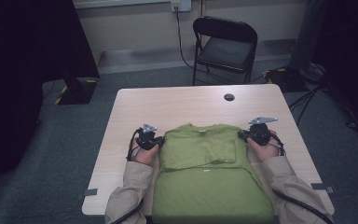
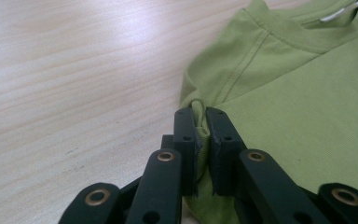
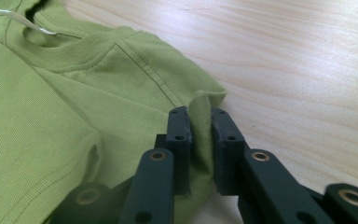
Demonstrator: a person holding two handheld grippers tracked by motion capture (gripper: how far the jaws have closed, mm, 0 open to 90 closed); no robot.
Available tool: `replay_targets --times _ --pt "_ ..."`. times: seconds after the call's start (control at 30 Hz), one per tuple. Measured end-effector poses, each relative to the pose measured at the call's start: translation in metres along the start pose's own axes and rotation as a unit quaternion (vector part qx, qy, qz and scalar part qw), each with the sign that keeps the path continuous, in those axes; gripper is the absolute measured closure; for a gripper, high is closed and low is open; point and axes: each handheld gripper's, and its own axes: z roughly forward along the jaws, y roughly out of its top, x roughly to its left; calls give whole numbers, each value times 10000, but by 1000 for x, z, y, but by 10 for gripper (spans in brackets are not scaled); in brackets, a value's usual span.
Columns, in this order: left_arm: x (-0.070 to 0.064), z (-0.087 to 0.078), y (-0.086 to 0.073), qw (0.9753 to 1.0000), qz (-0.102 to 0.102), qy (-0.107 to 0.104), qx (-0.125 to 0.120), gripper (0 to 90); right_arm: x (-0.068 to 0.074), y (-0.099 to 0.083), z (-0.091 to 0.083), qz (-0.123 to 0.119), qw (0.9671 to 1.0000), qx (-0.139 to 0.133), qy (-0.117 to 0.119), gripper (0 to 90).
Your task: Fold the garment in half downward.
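Observation:
A green T-shirt (image 1: pixel 205 163) lies flat on the light wooden table (image 1: pixel 186 105), collar away from the person, sleeves folded in, hem hanging over the near edge. My left gripper (image 1: pixel 154 141) pinches a fold of the T-shirt (image 2: pixel 279 93) at its left shoulder; the left gripper (image 2: pixel 199 116) has its jaws closed on the cloth. At the other shoulder, my right gripper (image 1: pixel 243 136) grips the fabric too. In the right gripper view the right gripper (image 3: pixel 199 116) clamps a raised fold of the T-shirt (image 3: pixel 74 102) near the shoulder seam.
A round cable hole (image 1: pixel 229 97) sits in the table's far middle. A black folding chair (image 1: pixel 224 46) stands beyond the table, a dark curtain (image 1: pixel 32 42) at left, cables and a stand base (image 1: pixel 289 77) at right. Bare tabletop (image 2: pixel 74 70) extends beside the shirt.

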Motion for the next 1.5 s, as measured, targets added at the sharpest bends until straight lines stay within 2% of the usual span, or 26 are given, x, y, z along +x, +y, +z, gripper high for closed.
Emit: replay_targets --times 0.2,0.47,0.73,0.87,1.1,1.3,1.37,1.5 --pt "-6 -5 5 9995 215 62 209 847 3 3 -3 -74 9999 86 36 846" --pt "-6 -10 7 9998 97 11 158 849 5 13 -12 -77 9998 89 155 862" --pt "-5 -12 12 9997 188 36 130 849 3 16 -16 37 9998 47 215 863" --pt "0 -11 22 9997 211 38 118 850 1 25 -17 1 9998 30 208 864" --pt "10 -4 52 9994 312 41 147 850 -7 51 -13 -7 9997 56 232 865" --pt "24 3 82 9996 254 21 77 850 -18 78 -7 29 9997 -5 223 866" --pt "29 5 92 9998 179 -10 23 850 -22 88 -3 59 9997 -47 223 866" --pt "38 11 115 9994 319 106 -64 849 -31 105 6 107 9997 -129 180 867"
